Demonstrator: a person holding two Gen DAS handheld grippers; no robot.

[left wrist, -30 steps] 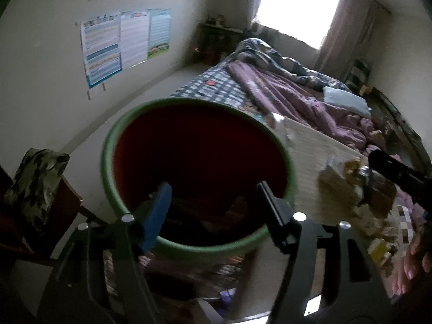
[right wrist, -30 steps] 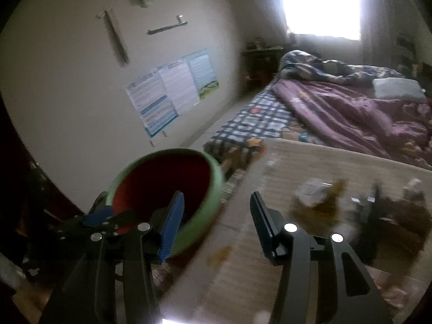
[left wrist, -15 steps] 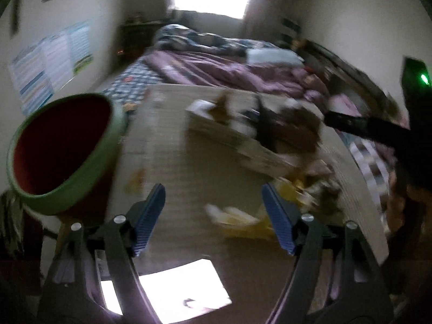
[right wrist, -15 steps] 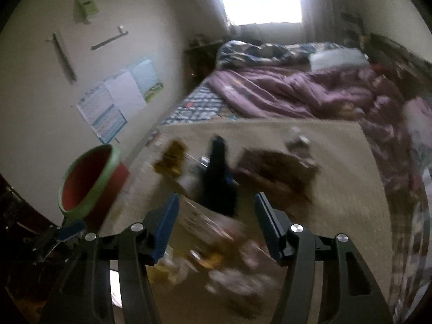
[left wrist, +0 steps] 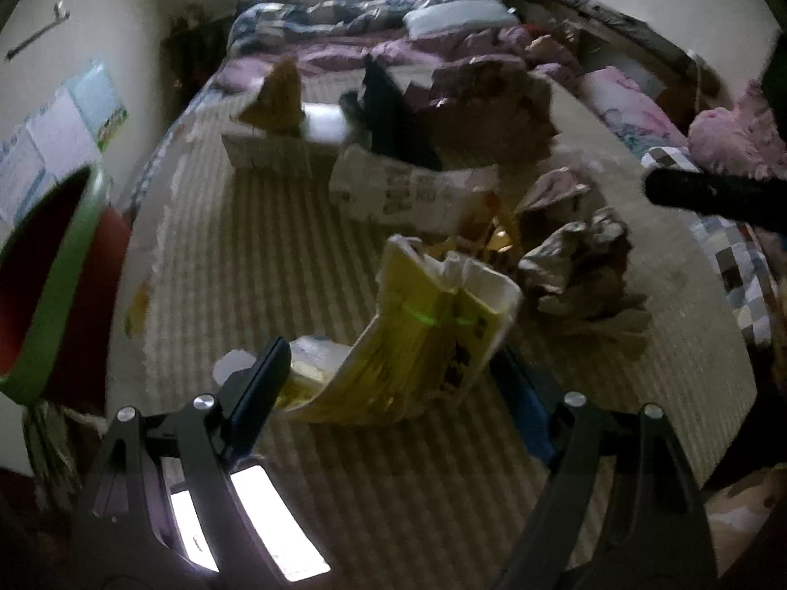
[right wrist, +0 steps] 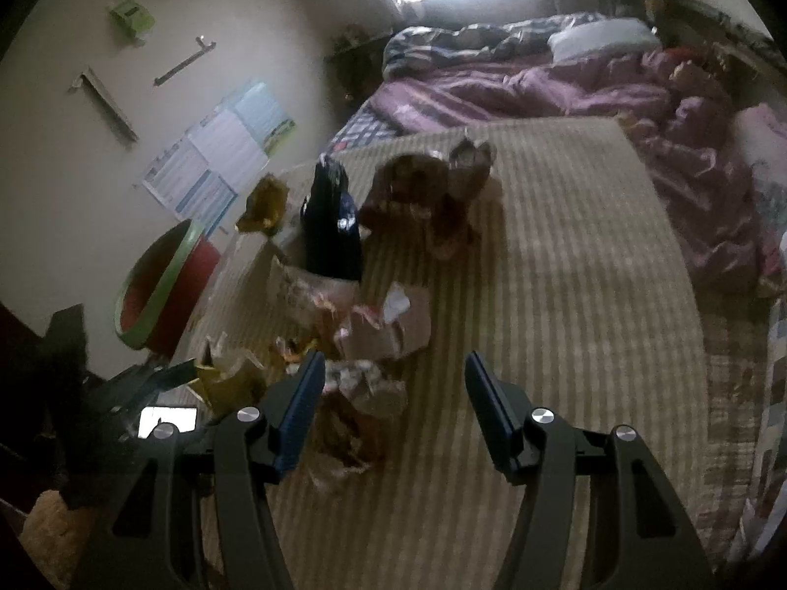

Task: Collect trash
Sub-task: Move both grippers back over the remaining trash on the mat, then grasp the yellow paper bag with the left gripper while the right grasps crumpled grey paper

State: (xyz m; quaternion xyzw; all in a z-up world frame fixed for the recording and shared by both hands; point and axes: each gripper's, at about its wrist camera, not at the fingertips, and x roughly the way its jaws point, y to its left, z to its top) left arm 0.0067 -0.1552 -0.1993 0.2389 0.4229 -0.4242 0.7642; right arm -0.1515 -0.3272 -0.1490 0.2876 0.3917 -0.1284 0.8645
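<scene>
Now left tool point(left wrist: 388, 383) is opening w/ yellow wrapper point(left wrist: 433, 334) between jaws, unpinched, to take it. Right tool point(right wrist: 393, 393), half open, empty, hangs over crumpled trash point(right wrist: 364, 388) lower centre. Bin point(right wrist: 162, 290) waits at left edge of mat point(right wrist: 565, 255).

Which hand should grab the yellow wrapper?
Left. The left gripper is opening with the yellow wrapper already between its fingers, untouched; the right gripper sits over crumpled paper instead.

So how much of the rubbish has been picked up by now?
Little looks done: the bin's contents aren't visible. In hand: the left tongs are opening around a yellow torn wrapper, not yet gripped. Left: crumpled brown paper, a black bag, and other scraps.
</scene>
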